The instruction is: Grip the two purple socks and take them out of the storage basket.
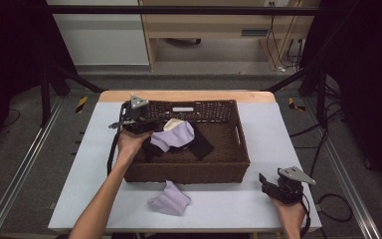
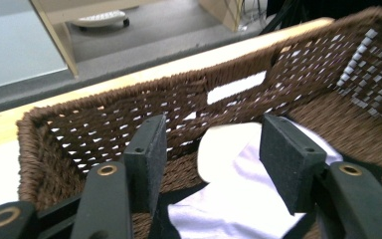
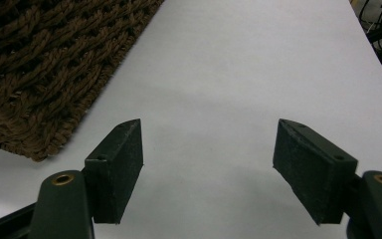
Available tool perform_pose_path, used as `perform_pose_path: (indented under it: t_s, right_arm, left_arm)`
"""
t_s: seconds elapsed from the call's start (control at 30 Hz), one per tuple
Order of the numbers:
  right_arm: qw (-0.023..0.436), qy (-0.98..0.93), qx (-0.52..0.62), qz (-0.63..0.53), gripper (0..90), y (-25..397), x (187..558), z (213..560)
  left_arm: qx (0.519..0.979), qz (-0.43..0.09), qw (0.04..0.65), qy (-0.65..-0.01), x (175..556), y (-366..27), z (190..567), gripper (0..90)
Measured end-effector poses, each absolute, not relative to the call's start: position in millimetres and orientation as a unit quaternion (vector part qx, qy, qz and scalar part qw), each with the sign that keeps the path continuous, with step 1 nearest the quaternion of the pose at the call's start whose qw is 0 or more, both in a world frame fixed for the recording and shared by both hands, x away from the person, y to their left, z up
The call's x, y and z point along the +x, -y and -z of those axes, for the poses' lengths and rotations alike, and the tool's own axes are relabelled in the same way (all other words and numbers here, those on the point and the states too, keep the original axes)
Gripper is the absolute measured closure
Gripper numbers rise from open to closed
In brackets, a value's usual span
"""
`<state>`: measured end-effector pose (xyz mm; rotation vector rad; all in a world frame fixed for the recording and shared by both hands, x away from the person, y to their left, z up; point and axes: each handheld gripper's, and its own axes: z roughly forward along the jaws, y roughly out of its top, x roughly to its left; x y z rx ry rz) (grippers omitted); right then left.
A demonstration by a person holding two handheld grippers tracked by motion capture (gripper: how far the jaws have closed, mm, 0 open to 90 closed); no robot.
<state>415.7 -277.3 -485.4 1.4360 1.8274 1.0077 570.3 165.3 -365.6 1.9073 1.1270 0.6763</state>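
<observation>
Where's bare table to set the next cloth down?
Free: the strip right of the basket up to the right gripper, and the table left of it. Crowded: the front edge by the lilac cloth, and inside the basket under the left gripper.

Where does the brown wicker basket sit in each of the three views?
High view: the wicker basket sits mid-table, with the left gripper over its near-left corner.
Left gripper view: its inner wall runs across the frame behind the fingers.
Right gripper view: its corner is at upper left.
Shared landmark: the white table.
</observation>
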Motion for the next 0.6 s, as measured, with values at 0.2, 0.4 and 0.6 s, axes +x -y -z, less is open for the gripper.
perform_pose_path:
  t_s: [0.2,0.4,0.6]
  right_arm:
    - [0.297,-0.689,0.542,-0.379,27.8,276.9,415.5,485.3]
    - [0.297,-0.689,0.542,-0.379,27.8,276.7,415.6,485.4]
    - [0.299,-0.691,0.540,-0.377,27.7,276.3,415.8,485.5]
  left_arm:
    - [0.765,-0.262,0.384,-0.446,582.6,-159.9,380.6,44.4]
    - [0.768,-0.246,0.363,-0.467,590.8,-161.9,390.7,45.3]
    - [0.785,-0.239,0.332,-0.465,594.3,-159.0,398.0,45.3]
